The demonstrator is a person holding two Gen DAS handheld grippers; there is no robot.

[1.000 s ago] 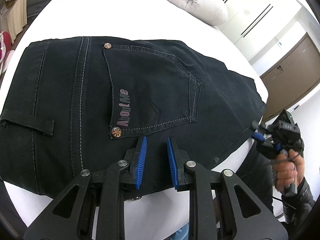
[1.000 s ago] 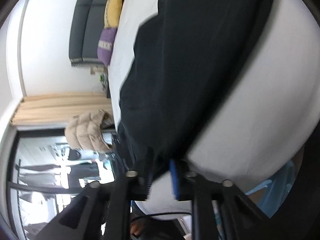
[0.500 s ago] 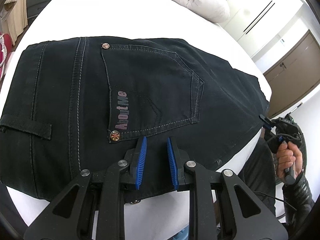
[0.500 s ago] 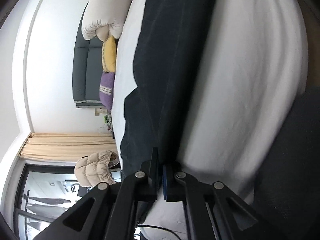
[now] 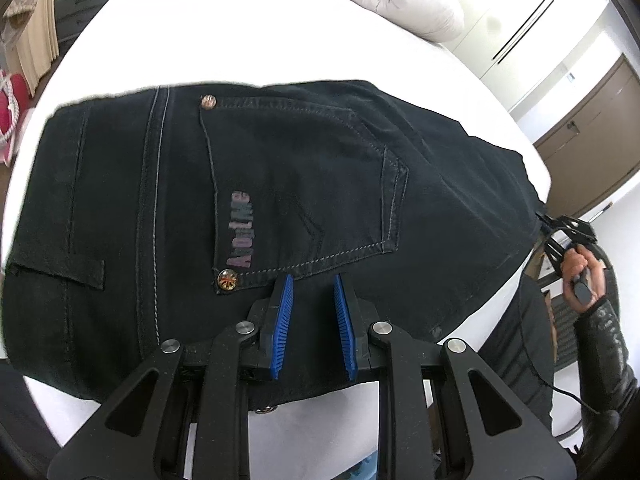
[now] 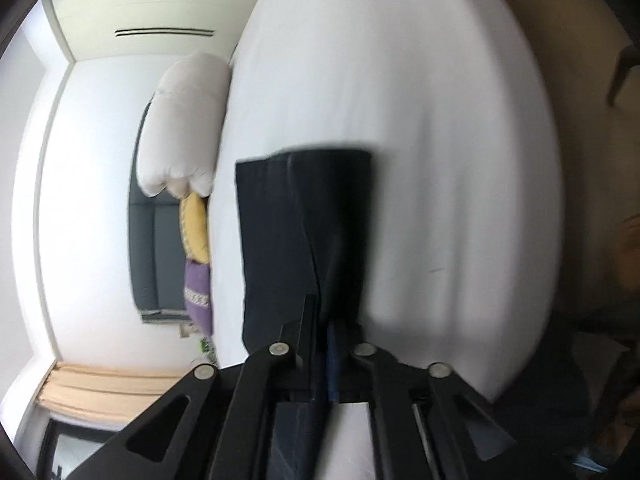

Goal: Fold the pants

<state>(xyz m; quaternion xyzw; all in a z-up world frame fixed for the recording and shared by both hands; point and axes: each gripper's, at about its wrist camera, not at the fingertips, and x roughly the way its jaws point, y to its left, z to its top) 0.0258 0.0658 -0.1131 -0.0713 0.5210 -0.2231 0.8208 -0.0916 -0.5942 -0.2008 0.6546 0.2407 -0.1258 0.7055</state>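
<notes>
Right wrist: right claw (image 6: 322,344) clamped on pants (image 6: 304,236); left claw (image 5: 313,300) parted above them.

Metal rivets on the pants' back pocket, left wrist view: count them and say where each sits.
2. One rivet at the pocket's far opening corner, another rivet at the near corner beside the left gripper. Others may be hidden.

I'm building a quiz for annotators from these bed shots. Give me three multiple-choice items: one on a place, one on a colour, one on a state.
1. Where do the pants lie?
A. white bed
B. floor
C. chair

2. Colour of the left gripper pads?
A. red
B. blue
C. green

3. How is the right gripper?
A. wide open
B. out of view
C. shut on the pants

Answers: 1 A, the dark denim spreads over the white sheet; 2 B, both ribbed pads are blue; 3 C, dark cloth is pinched between its closed fingers.
</notes>
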